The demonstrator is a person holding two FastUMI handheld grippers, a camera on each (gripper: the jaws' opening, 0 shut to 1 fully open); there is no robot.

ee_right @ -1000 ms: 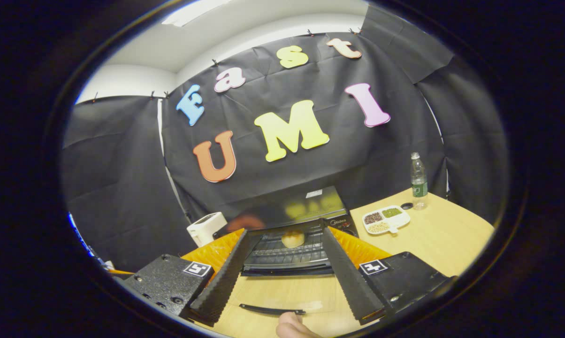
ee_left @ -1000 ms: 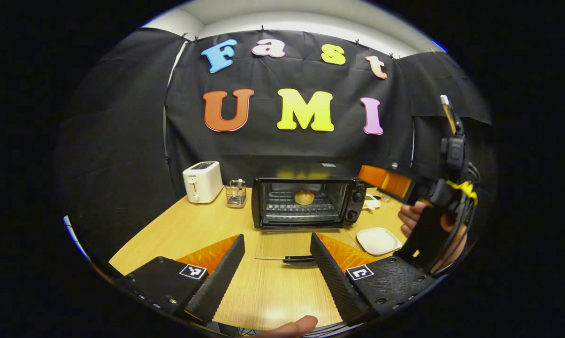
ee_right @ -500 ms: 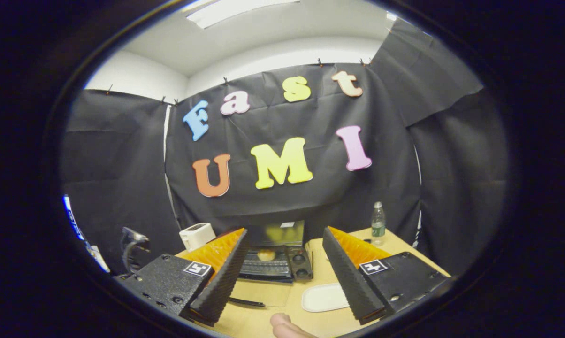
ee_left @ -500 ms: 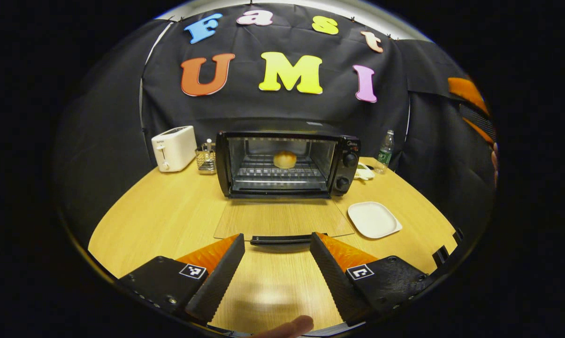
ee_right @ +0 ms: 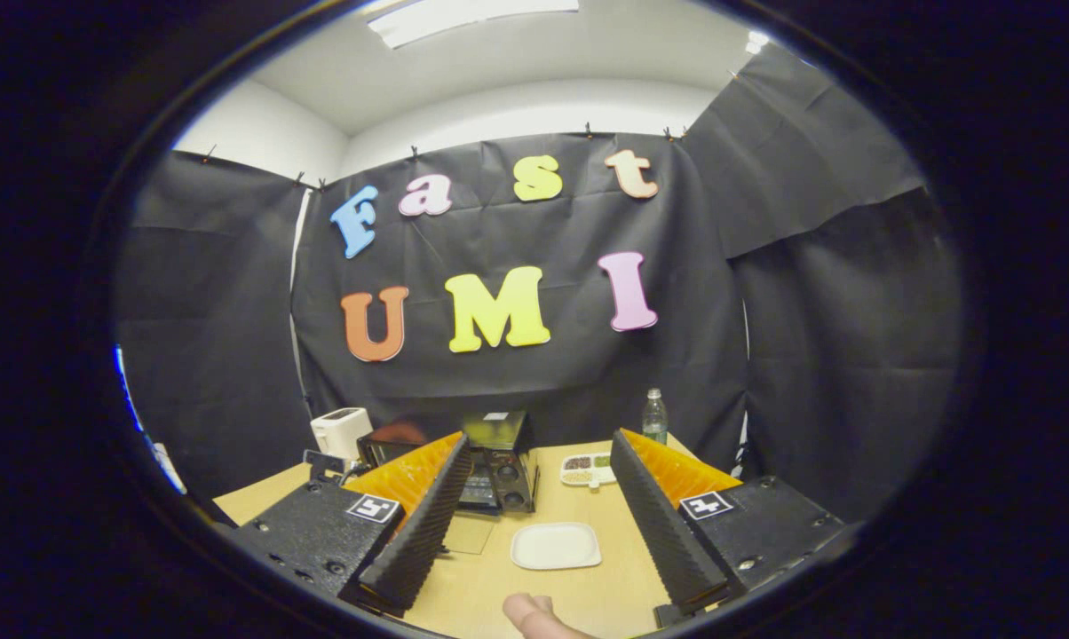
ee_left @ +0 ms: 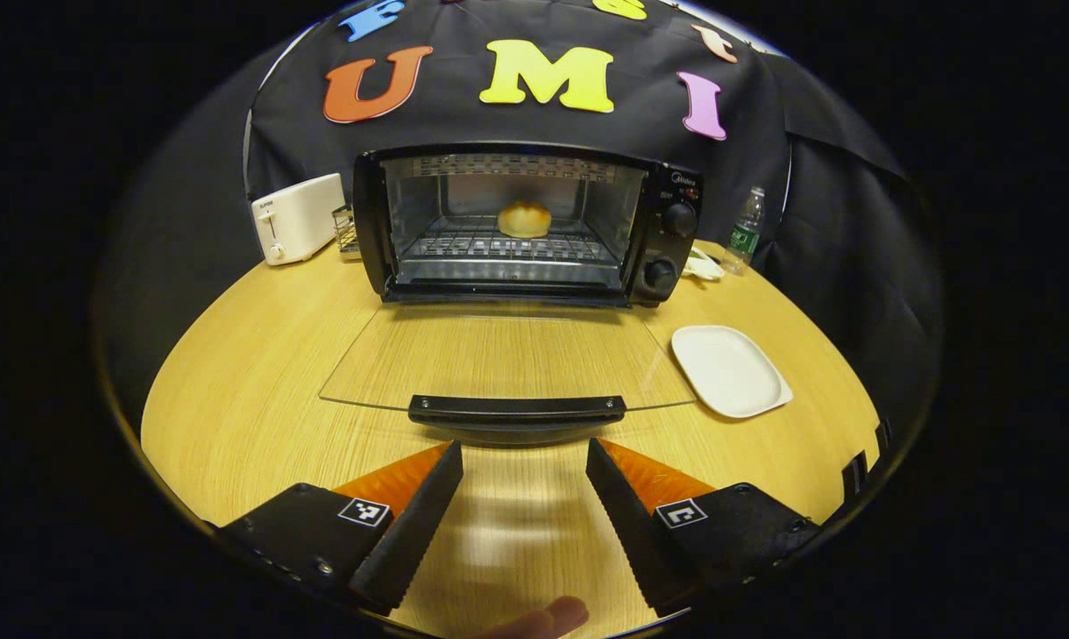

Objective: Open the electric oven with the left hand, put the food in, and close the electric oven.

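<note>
The black electric oven point(ee_left: 668, 232) stands at the back of the wooden table with its glass door point(ee_left: 508, 355) folded flat down. A bread roll point(ee_left: 524, 218) sits on the wire rack inside. My left gripper point(ee_left: 524, 470) is open, just in front of the door's black handle point(ee_left: 517, 408), with nothing between its fingers. My right gripper point(ee_right: 539, 479) is open and empty, held high and back; in the right gripper view the oven point(ee_right: 499, 461) is partly hidden behind its left finger.
An empty white plate point(ee_left: 728, 370) lies right of the door, also visible as the plate point(ee_right: 556, 545) from the right. A white toaster point(ee_left: 295, 217), a wire rack point(ee_left: 346, 229), a water bottle point(ee_left: 746, 232) and a divided dish point(ee_right: 588, 468) stand at the back.
My left gripper has moved in toward the oven door handle and dropped lower. My right gripper has drawn back and up from the oven, leaving the left gripper view.
</note>
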